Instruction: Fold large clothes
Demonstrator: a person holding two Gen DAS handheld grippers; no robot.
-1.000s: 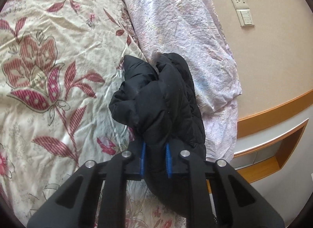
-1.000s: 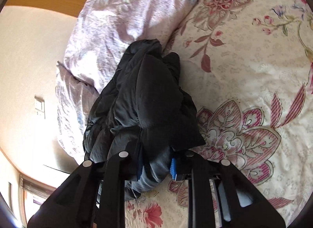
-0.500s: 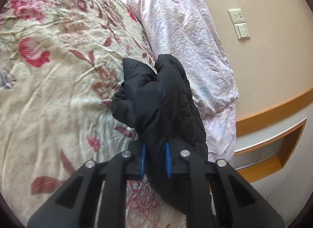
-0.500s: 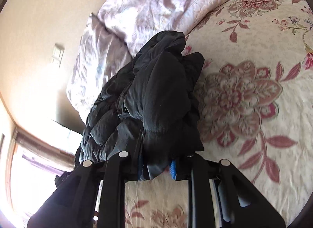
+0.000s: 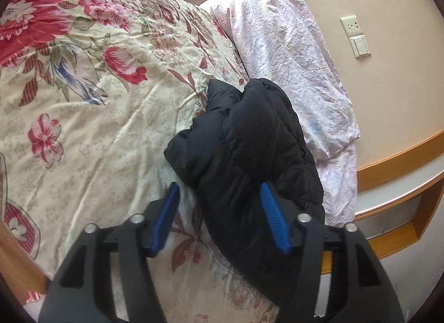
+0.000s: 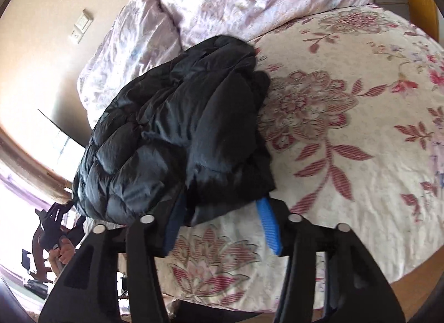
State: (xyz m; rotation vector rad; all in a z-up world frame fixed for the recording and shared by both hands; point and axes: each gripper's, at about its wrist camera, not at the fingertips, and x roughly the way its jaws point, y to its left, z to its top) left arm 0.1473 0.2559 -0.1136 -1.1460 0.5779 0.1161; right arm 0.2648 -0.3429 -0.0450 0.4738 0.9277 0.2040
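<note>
A black puffer jacket (image 5: pixel 249 151) lies bunched in a thick folded heap on the floral bedspread (image 5: pixel 91 117), against the pink pillows. It also shows in the right wrist view (image 6: pixel 183 126). My left gripper (image 5: pixel 219 206) is open, its blue pads on either side of the jacket's near end, not pinching it. My right gripper (image 6: pixel 219 212) is open too, its jaws spread around the jacket's near edge, which rests between them.
Pink crumpled pillows (image 5: pixel 291 67) lie along the wall (image 6: pixel 211 1). A wall socket and switch (image 5: pixel 355 34) sit above them. A wooden bedside shelf (image 5: pixel 396 192) stands past the bed's edge. Bare bedspread (image 6: pixel 347 139) stretches beside the jacket.
Both grippers were shut on the jacket and holding it up; now both have opened and let it go. The jacket rests on the bed, and both views have pulled back.
</note>
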